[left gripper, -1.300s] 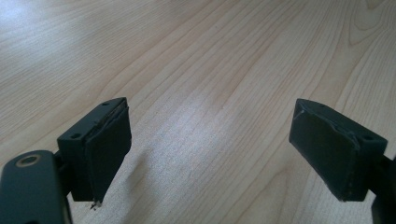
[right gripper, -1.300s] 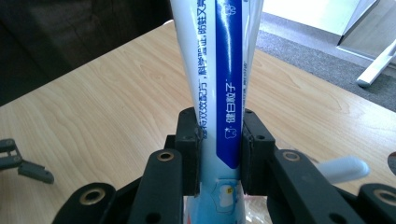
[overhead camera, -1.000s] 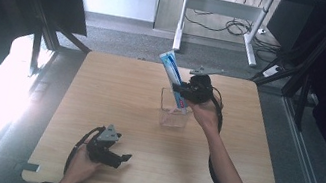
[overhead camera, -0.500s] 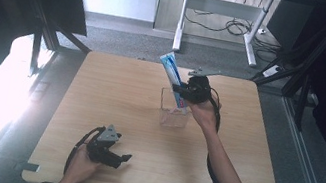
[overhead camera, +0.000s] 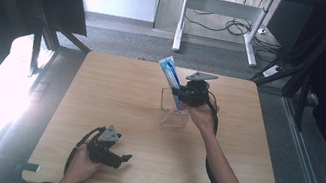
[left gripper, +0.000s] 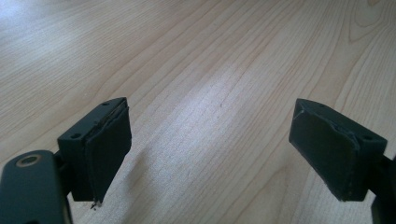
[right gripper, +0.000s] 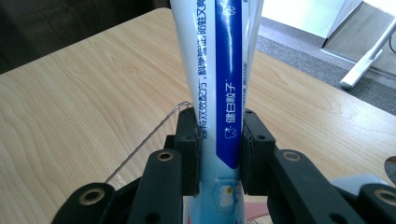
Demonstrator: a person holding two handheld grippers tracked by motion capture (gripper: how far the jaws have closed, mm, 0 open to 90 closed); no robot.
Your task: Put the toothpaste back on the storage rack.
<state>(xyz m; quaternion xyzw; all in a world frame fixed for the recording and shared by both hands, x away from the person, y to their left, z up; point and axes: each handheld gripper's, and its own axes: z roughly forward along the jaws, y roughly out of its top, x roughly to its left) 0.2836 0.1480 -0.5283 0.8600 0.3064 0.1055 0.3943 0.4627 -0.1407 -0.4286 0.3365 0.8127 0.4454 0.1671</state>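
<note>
Gripping toothpaste tube (overhead camera: 172,75) over clear box (overhead camera: 174,109), right gripper (right gripper: 219,140).

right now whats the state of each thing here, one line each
toothpaste tube: tilted, lower end in the container, clamped by the right gripper
clear container: upright on the table, open top
right gripper: shut on the tube
left gripper: open, holding nothing, low over the table
</note>
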